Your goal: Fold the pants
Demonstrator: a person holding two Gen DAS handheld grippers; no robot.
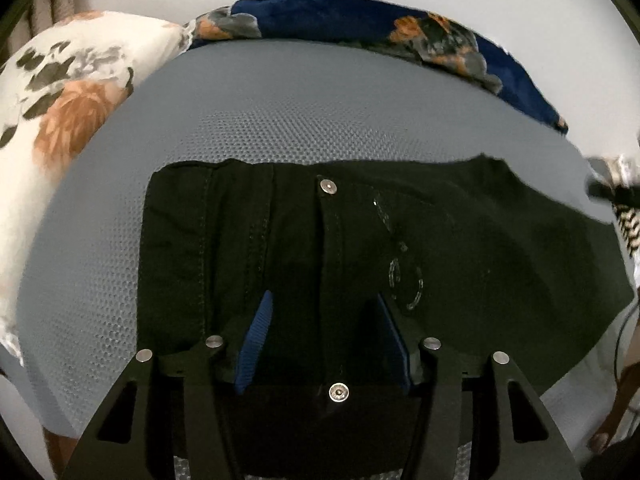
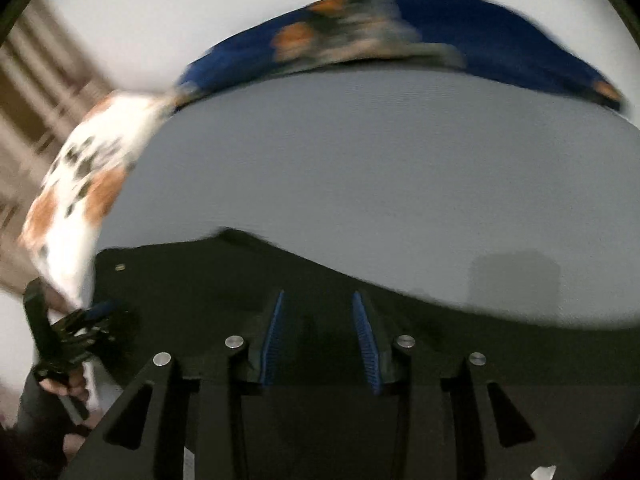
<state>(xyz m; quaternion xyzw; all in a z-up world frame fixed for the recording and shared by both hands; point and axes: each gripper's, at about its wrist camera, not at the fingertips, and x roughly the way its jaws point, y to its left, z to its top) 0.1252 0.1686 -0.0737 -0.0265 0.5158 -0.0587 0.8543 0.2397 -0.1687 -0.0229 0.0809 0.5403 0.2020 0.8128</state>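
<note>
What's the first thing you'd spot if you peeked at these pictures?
The black pants grab the eye first, spread flat over the grey mesh mat, with a shiny metal button at the waistband. Next come the blue fingers of the left gripper hovering just above the cloth. Behind the mat lie a white flowered pillow and a dark blue flowered blanket.

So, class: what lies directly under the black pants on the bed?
The black pants lie flat on a grey mesh-textured mat, which shows around them. Whatever sits beneath the pants' middle is covered.
</note>
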